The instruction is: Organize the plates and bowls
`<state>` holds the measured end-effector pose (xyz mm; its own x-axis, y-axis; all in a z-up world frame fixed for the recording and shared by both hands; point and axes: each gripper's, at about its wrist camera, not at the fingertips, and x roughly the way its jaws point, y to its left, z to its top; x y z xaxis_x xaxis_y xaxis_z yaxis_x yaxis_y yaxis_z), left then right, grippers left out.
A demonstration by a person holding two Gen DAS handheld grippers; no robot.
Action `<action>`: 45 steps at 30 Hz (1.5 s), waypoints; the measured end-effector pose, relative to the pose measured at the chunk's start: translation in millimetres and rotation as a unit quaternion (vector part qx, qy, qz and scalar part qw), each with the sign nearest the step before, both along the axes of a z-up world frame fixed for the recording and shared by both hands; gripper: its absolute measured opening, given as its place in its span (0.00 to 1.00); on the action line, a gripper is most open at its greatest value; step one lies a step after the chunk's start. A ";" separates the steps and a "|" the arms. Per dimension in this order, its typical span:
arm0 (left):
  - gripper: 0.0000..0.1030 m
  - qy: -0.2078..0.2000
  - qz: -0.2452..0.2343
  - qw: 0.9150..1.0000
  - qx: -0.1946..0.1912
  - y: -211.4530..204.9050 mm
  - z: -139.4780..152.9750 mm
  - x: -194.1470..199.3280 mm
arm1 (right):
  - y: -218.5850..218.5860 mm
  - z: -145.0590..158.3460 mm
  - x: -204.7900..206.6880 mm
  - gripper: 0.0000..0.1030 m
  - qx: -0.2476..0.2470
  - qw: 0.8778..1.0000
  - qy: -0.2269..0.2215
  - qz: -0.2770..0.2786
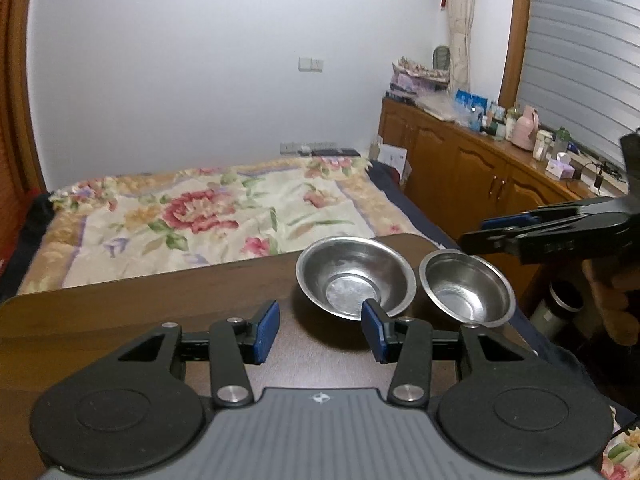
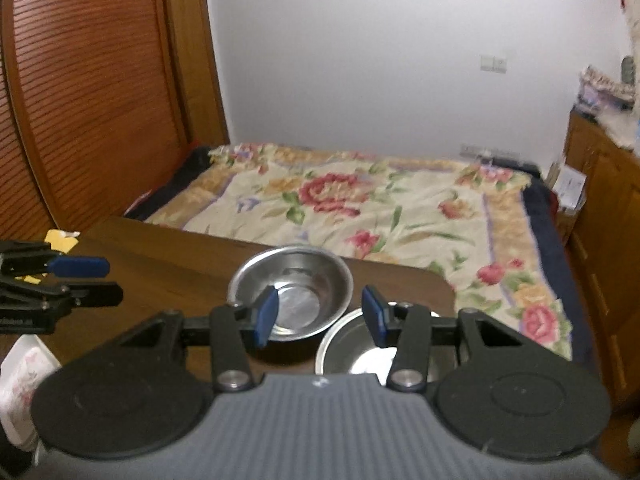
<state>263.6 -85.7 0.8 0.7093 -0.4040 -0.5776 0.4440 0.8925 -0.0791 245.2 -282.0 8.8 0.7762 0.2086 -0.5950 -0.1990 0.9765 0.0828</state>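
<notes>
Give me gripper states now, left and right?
Left gripper: open, holding nothing.
Right gripper: open, holding nothing; the two steel bowls sit on the table.

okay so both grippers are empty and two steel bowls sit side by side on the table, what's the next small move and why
Probably lower the right gripper onto the near rim of the smaller bowl. It sits beside, not inside, the larger bowl, and looks as if it could nest there. Both grippers are open with nothing between the jaws, and the left gripper hangs off to the larger bowl's side.

Plain white wall (image 1: 200, 80) behind floral-quilted bed (image 1: 208, 216); cluttered carved wooden sideboard (image 1: 460, 168) alongside; louvred brown wooden wardrobe doors (image 2: 80, 100) opposite.
</notes>
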 end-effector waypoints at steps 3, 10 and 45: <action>0.47 0.013 -0.004 1.000 0.003 -4.3 -7.9 21.3 | 4.0 -11.6 22.3 0.45 -0.004 1.000 0.018 0.005; 0.45 0.057 -0.005 0.998 -0.015 -10.2 -30.5 63.2 | 7.7 -30.8 60.7 0.40 -0.011 0.999 0.048 0.007; 0.18 0.112 0.002 0.993 -0.038 -14.0 -61.8 100.6 | 19.1 -59.1 98.3 0.15 0.017 0.992 0.123 0.003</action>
